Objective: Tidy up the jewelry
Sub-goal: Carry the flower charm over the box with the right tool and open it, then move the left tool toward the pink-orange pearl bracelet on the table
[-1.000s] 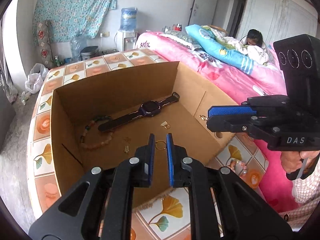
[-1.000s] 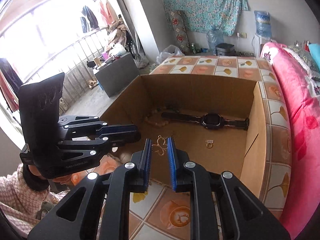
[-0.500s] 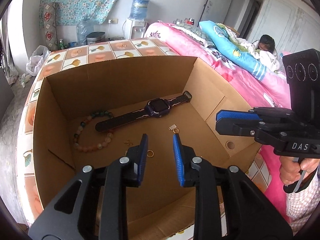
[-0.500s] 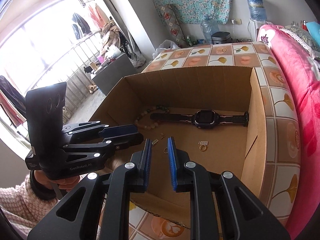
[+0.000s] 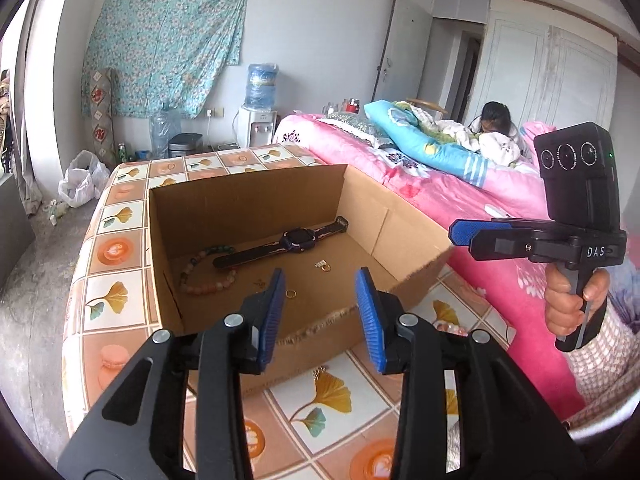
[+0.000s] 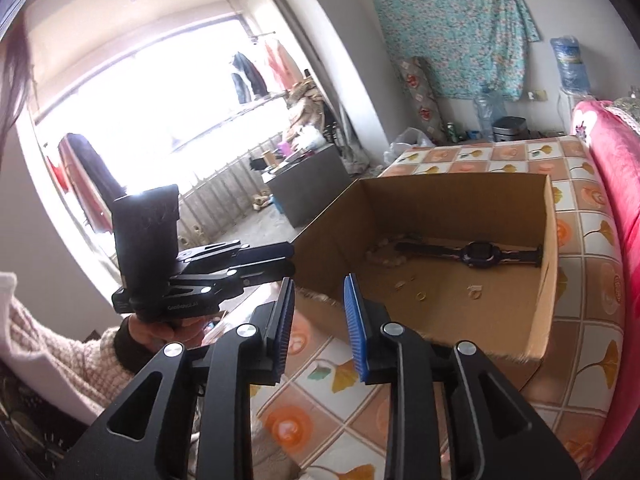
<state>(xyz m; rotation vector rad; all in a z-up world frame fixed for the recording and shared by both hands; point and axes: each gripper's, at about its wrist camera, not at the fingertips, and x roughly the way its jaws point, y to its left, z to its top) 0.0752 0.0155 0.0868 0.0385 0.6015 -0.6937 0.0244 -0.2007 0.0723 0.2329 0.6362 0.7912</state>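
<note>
Inside the cardboard box (image 5: 400,236) lie a dark watch (image 5: 296,240), a bead bracelet (image 5: 200,276) beside its strap and small gold rings (image 5: 291,294). Before the box's near wall, the left gripper (image 5: 320,300) and right gripper (image 6: 318,316) hover empty, jaws opening.

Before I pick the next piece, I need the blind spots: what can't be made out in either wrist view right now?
- Small gold pieces on the brown cardboard box floor: too small to identify in both views.
- Pastel bead bracelet: blurred in the right wrist view, partly under the dark purple smartwatch strap.
- Patterned tabletop items beside the box: hidden behind the left tool.
</note>
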